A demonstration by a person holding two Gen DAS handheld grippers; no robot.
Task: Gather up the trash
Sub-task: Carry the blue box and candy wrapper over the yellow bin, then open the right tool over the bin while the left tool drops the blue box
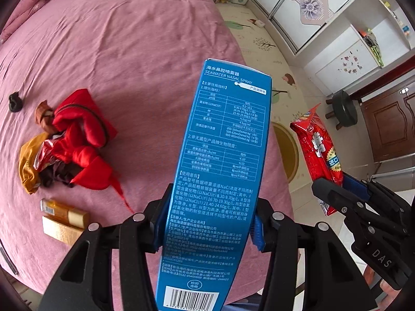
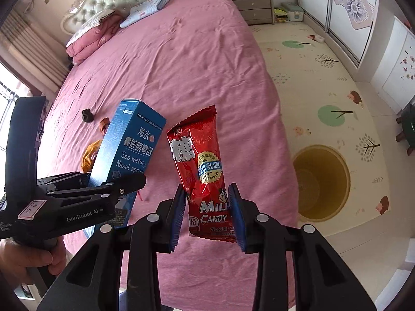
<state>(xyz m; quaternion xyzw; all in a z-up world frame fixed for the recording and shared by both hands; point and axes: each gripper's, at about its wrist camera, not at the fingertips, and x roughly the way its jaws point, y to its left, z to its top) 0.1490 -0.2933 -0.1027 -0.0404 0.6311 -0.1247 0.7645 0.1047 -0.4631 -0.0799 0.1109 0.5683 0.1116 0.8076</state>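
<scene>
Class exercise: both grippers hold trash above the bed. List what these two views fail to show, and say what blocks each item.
1. Bin, right wrist view: its bottom is too dim to show contents.
2. Blue box, left wrist view: its lower end is cut by the frame edge.
3. Clothes pile, right wrist view: mostly hidden behind the box.
4. Candy bag, left wrist view: its lower part sits behind the right gripper.

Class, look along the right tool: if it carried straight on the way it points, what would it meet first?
Probably the pink bed; the right tool, gripping the candy bag, points down over it. Depth is unclear.
</scene>
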